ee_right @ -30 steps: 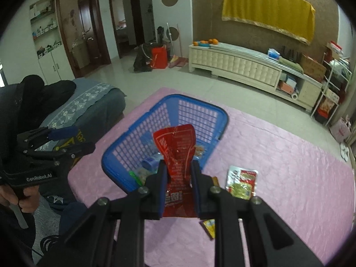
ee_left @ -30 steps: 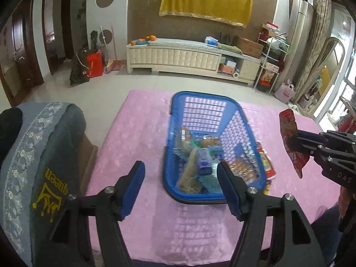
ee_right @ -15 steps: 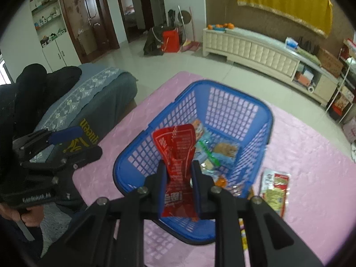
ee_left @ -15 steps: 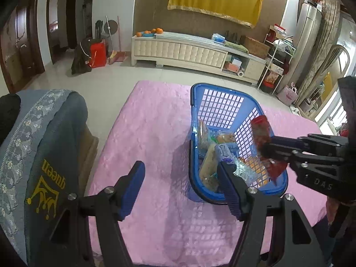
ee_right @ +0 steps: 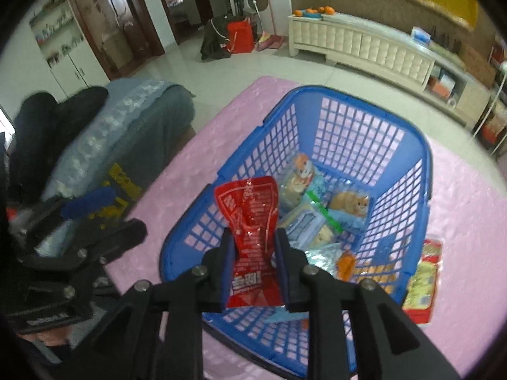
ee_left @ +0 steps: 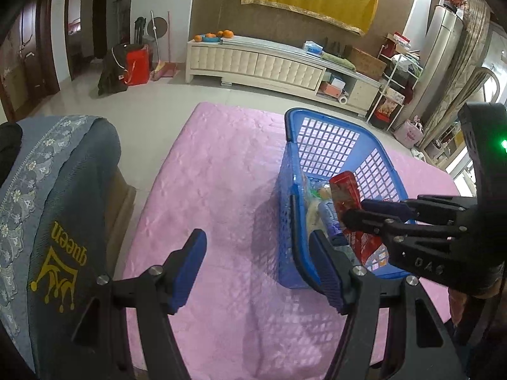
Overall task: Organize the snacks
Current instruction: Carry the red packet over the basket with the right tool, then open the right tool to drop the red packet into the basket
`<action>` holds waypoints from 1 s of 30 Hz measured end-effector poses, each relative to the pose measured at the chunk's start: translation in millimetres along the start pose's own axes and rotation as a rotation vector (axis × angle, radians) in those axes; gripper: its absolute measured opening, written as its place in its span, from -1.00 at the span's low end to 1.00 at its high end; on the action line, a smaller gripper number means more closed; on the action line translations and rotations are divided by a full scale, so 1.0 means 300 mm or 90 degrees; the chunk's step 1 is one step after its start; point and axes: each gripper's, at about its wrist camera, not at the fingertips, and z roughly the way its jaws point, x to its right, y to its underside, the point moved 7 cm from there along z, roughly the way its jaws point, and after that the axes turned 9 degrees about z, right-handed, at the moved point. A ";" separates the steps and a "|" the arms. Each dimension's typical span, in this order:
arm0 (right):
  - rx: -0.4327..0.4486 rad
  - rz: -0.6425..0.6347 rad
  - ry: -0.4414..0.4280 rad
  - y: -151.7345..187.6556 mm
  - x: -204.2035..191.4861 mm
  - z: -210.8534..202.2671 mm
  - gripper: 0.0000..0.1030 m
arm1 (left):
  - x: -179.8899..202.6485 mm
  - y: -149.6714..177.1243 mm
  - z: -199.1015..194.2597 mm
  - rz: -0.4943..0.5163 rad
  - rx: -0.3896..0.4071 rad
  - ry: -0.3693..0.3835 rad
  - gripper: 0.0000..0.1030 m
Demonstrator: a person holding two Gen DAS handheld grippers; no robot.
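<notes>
- Your right tongs (ee_right: 253,247) point down over the blue basket (ee_right: 424,164); their jaws are just beginning to part, yet the pads still touch both sides of the red packet (ee_right: 250,218), which stands upright between them with its top flaring above the fingertips.
- In the left view that same red packet (ee_left: 347,196) sits inside the basket's (ee_left: 286,190) near end, with the right tongs (ee_left: 355,212) reaching in from the right.
- Your left tongs (ee_left: 259,259) stand about half open with nothing between the pads; they hover above the pink cover (ee_left: 221,174), the right finger just in front of the basket's near corner; whether it touches the rim you cannot tell.
- The basket rests on the pink cover (ee_right: 469,209) and already holds several snacks: a pack with an orange cat (ee_right: 350,202), a pale blue pack (ee_right: 304,223), a green-striped clear pack (ee_right: 323,209); they lie heaped toward the near end, the far end bare.
- One yellow packet (ee_right: 423,281) lies flat on the cover outside the basket, just beside its right wall.
- A grey-blue blanket (ee_left: 47,205) with a gold crown mark lies to the left of the cover.
</notes>
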 end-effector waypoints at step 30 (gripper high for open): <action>0.083 0.026 0.029 0.109 0.190 -0.270 0.40 | 0.241 -0.022 -0.164 0.069 0.060 -0.007 0.45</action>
